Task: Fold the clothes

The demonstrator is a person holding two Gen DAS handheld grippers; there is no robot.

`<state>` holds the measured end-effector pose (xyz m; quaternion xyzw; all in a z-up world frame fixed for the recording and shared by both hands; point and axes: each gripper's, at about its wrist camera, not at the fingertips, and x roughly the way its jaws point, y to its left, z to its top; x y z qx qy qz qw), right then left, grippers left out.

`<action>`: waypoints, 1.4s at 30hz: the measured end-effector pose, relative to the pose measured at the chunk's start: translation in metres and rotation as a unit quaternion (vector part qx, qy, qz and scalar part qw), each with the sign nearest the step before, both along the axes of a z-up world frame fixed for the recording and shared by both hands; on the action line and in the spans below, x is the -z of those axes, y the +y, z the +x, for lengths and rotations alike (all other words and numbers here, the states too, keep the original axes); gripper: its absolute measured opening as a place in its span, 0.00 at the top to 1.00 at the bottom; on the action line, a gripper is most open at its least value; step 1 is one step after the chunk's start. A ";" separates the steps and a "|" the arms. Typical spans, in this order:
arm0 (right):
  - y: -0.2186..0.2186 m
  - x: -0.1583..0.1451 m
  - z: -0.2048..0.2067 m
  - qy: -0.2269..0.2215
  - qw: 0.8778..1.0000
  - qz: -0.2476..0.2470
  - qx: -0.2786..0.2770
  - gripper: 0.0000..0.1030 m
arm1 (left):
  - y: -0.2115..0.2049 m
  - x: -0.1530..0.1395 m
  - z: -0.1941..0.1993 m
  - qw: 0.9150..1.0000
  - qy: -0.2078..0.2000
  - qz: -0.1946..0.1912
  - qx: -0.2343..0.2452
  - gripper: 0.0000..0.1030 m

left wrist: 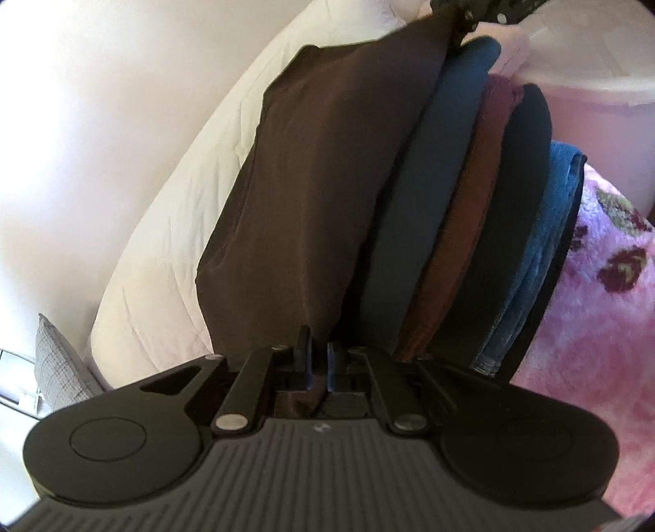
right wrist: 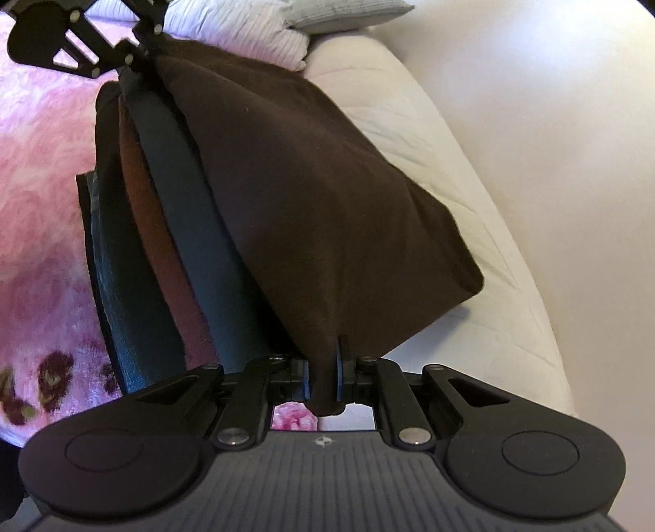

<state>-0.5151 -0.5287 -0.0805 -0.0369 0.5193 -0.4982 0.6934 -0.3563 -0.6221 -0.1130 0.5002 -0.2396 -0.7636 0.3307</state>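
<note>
Both grippers are clamped on the same dark brown garment [left wrist: 311, 196], one at each end. On my left gripper [left wrist: 318, 360] the jaws stand nearly together, with just a thin fold of brown cloth bunched in the slot between them. My right gripper [right wrist: 323, 378] pinches a thicker bunch of the same cloth, with a little tail poking out below the fingers.

That brown piece hangs stretched between the two grips, right beside a stack of folded clothes [left wrist: 483, 229] (teal, rust, black and denim-blue layers), and it looks to be touching the teal one. The stack sits on a fuzzy pink floral blanket [left wrist: 606, 294] on the bed.

Room-wise, on the far side of the brown piece is a cream quilted duvet [left wrist: 172, 229] that runs to the bed's edge, with a plain pale wall beyond it. The blanket side looks pretty open too.

View differences: the right wrist camera catches my left gripper [right wrist: 139, 53] at the far corner, plus a white ruffled pillow [right wrist: 245, 32] and a grey one [right wrist: 348, 14]. The left wrist view shows a whitish bin [left wrist: 593, 61] behind the stack that the right one misses.
</note>
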 end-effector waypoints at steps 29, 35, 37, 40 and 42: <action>0.148 -0.069 0.058 -0.314 0.886 0.004 0.342 0.14 | 0.145 -0.111 0.110 0.882 0.310 0.252 -0.249 0.01; 0.218 -0.104 0.102 -0.324 0.864 -0.038 0.382 0.14 | 0.207 -0.137 0.144 0.893 0.299 0.248 -0.227 0.01; 0.235 -0.115 0.113 -0.329 0.862 -0.044 0.382 0.14 | 0.225 -0.146 0.150 0.896 0.302 0.241 -0.221 0.01; 0.256 -0.130 0.126 -0.339 0.858 -0.045 0.382 0.14 | 0.243 -0.155 0.156 0.896 0.305 0.234 -0.223 0.01; 0.266 -0.137 0.132 -0.345 0.856 -0.039 0.383 0.14 | 0.251 -0.161 0.160 0.892 0.310 0.234 -0.229 0.01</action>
